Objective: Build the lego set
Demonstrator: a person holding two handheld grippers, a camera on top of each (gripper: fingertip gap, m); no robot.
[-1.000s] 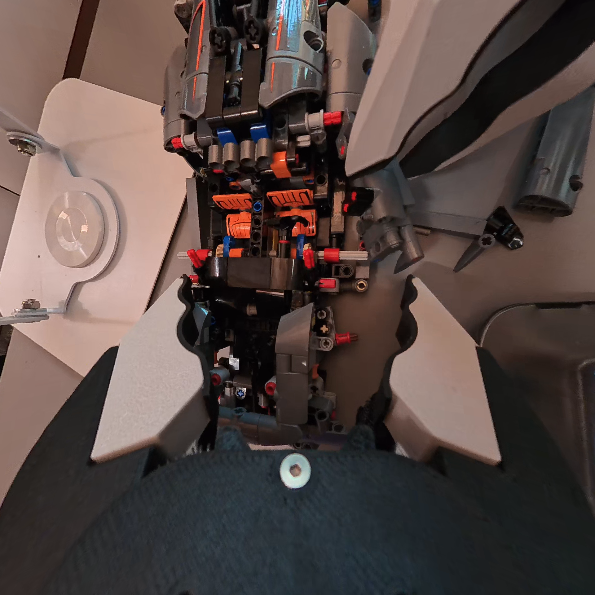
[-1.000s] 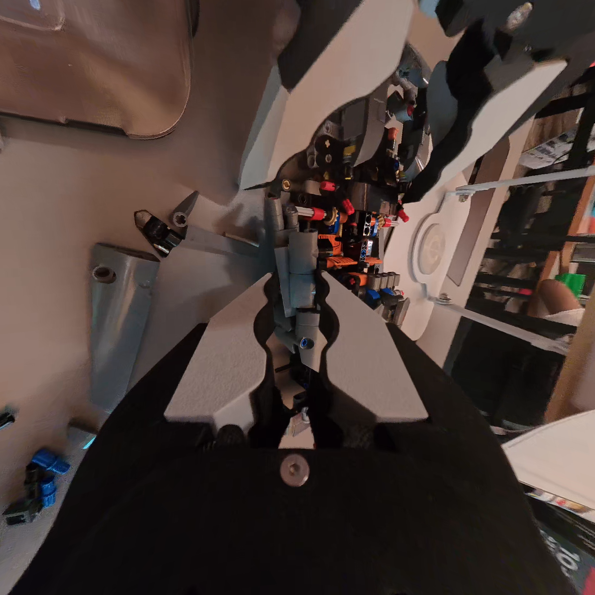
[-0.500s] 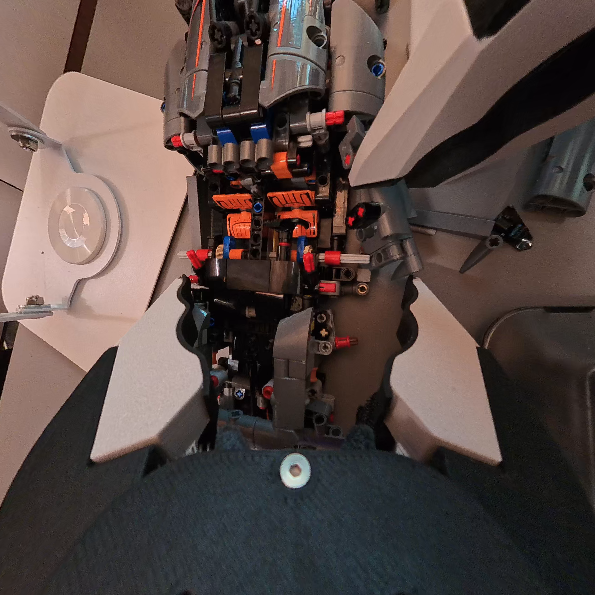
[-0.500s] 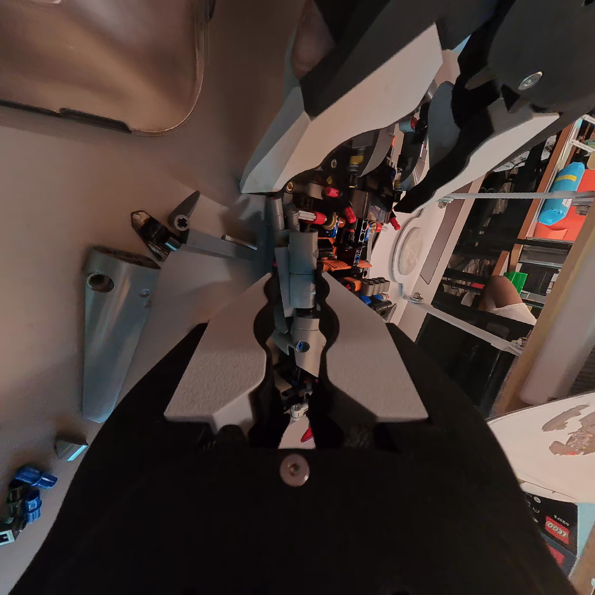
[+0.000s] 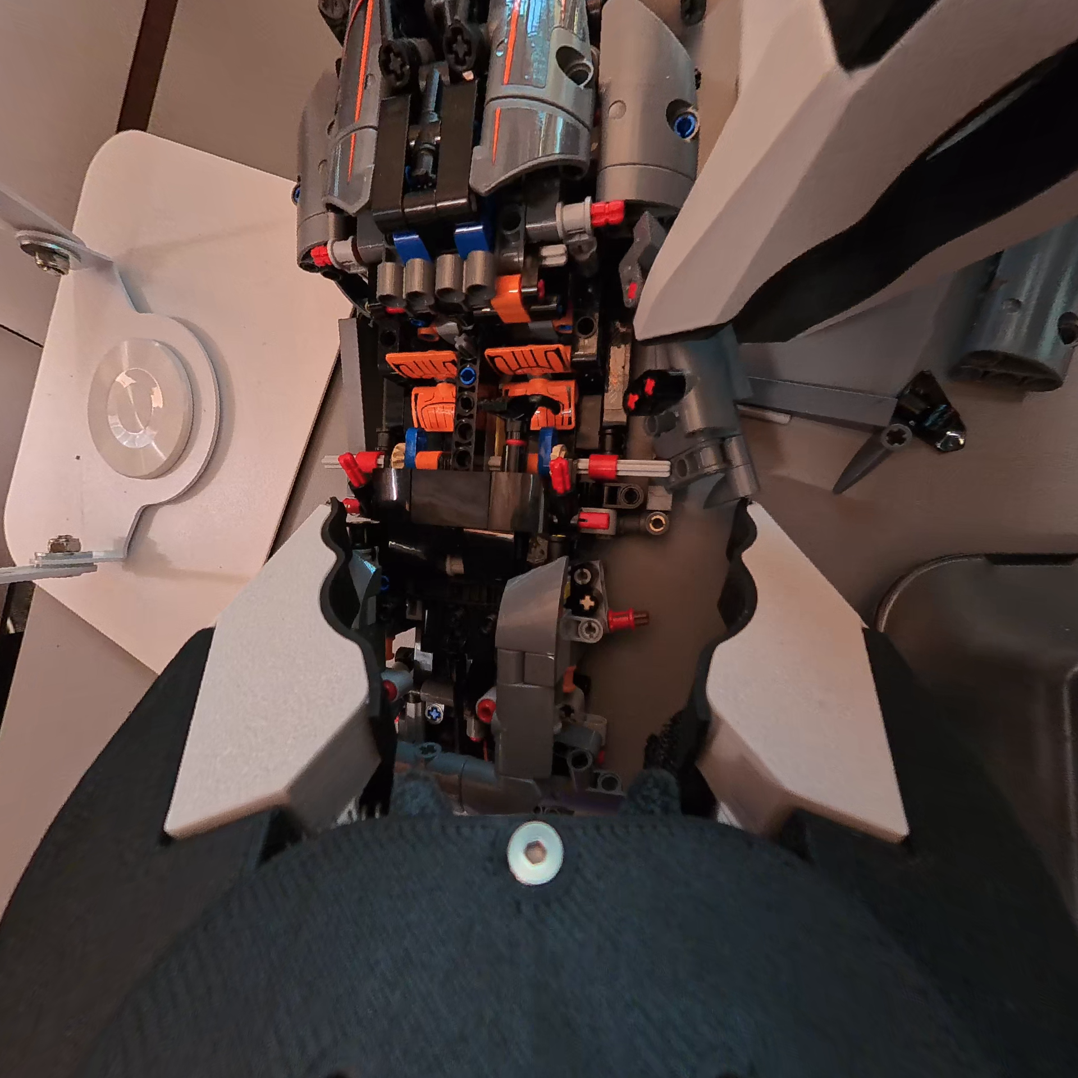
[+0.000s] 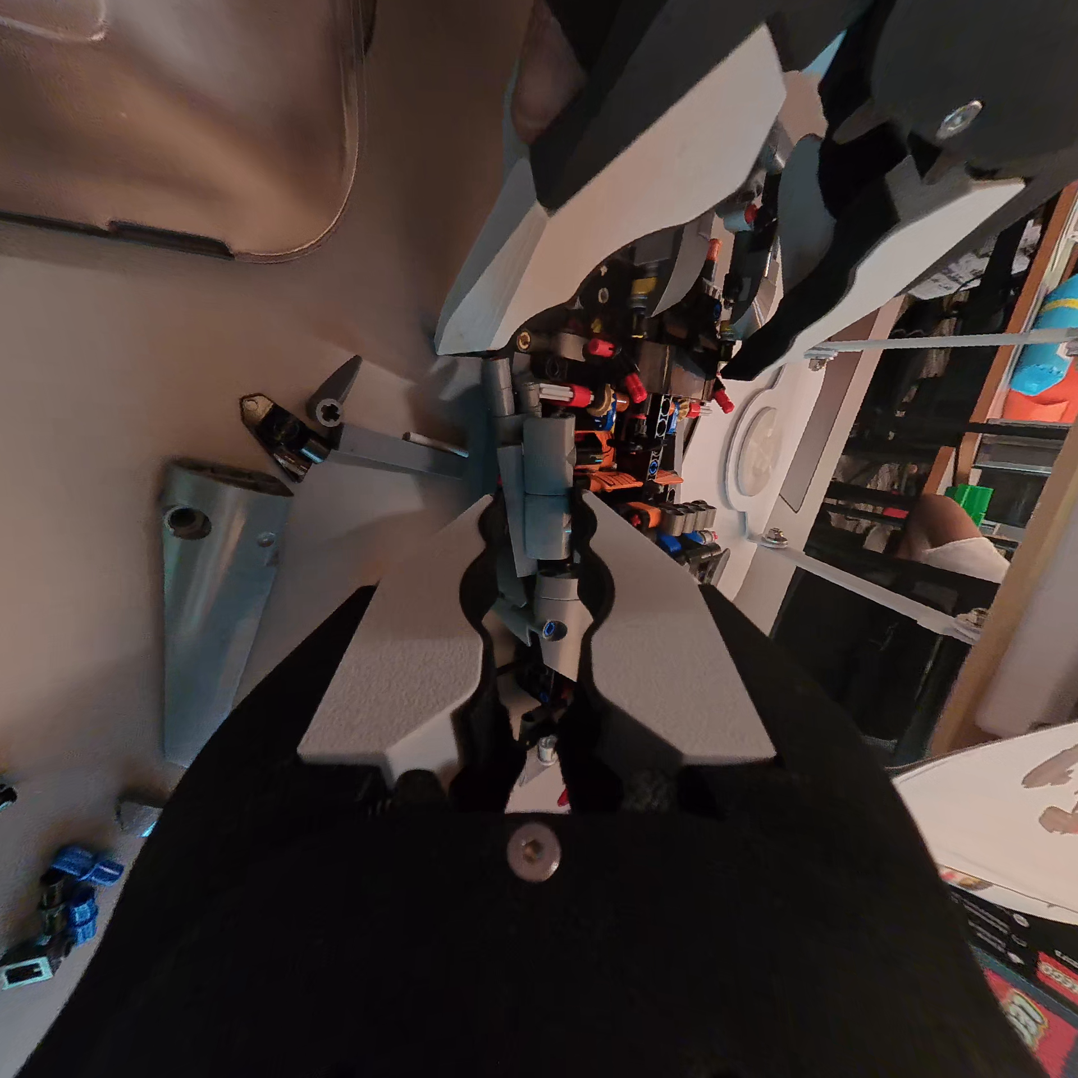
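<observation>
The lego model (image 5: pixel 466 408) lies mid-bench with the left tongs (image 5: pixel 536 583) spread apart around its near end and the right tongs (image 6: pixel 531 560) clamped on a grey side panel (image 6: pixel 545 484), which, squeezed crooked, might pop off.

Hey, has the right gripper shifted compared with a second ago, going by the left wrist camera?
Yes. In the left wrist view the right gripper has pushed its dark grey panel piece leftward, closer against the grey, black and orange lego car model, away from the loose black pointed piece.
</observation>
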